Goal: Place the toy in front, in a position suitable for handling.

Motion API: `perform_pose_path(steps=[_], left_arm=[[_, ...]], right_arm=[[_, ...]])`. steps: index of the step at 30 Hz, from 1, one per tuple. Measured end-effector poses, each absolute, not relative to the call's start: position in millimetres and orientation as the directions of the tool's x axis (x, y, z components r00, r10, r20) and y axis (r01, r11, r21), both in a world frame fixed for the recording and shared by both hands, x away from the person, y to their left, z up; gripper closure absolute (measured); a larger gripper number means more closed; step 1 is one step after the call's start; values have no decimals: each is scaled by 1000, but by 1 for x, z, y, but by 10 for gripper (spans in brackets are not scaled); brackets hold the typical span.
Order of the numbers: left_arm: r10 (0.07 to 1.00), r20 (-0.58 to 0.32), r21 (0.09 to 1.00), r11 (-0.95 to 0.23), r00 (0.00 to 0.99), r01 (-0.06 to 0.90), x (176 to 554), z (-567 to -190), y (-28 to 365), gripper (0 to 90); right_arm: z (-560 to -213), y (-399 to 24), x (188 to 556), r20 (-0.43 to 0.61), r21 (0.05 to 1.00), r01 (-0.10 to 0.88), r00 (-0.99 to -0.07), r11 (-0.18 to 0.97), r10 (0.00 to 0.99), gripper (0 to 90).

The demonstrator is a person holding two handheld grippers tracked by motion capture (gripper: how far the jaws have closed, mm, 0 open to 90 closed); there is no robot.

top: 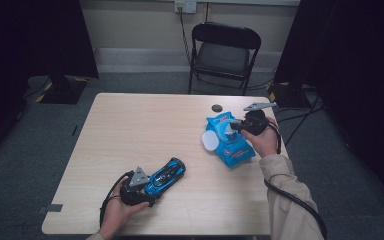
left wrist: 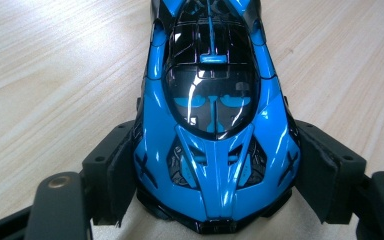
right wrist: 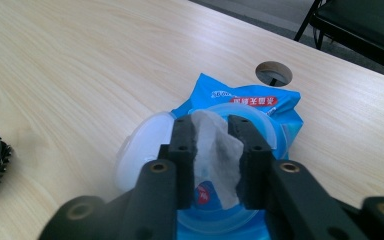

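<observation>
Right gripper [right wrist: 210, 165] is pinched on a white wipe [right wrist: 215, 150] sticking up out of the blue wipe pack [top: 228, 140]. The pack lies flat near the right edge of the table [top: 130, 130], toward the far side, long axis running roughly near-to-far, round white lid [top: 210, 140] flipped open to its left. The wipe sits directly between the jaws and stands up from the opening, so the pull likely has to go up and away from the pack; nothing pins the pack, so it may lift with it.

Left gripper [top: 137, 192] is at the near edge, left of centre, jaws around one end of the toy car [top: 166, 176]. Pads sit against both flanks in the left gripper view, so it reads as held. Car's long axis points away from the gripper, toward the far-right. Glossy blue and black body, dark glazed cabin, low and smooth, probably slippery under the pads.

Car and wipe are well apart; right gripper is the one on the wipe.
</observation>
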State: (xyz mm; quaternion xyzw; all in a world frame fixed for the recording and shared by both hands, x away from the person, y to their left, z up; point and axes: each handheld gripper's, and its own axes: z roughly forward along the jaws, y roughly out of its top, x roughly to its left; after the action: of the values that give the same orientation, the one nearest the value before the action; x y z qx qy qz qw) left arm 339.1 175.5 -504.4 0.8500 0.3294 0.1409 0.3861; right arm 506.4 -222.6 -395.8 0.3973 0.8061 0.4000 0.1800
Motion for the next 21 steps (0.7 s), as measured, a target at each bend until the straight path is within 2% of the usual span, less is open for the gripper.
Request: perform_pose_path(steps=[2, 5, 21], left_arm=[[669, -15, 749, -485, 743, 451, 339, -504, 175, 257], [669, -15, 749, -485, 743, 451, 339, -504, 175, 257], [668, -13, 749, -487, 744, 450, 339, -504, 176, 256]], right_arm=[[-396, -224, 508, 40, 785, 508, -613, 355, 789, 837], [-396, -226, 508, 46, 795, 501, -612, 341, 790, 899], [-371, -227, 507, 28, 795, 488, -622, 360, 783, 900]])
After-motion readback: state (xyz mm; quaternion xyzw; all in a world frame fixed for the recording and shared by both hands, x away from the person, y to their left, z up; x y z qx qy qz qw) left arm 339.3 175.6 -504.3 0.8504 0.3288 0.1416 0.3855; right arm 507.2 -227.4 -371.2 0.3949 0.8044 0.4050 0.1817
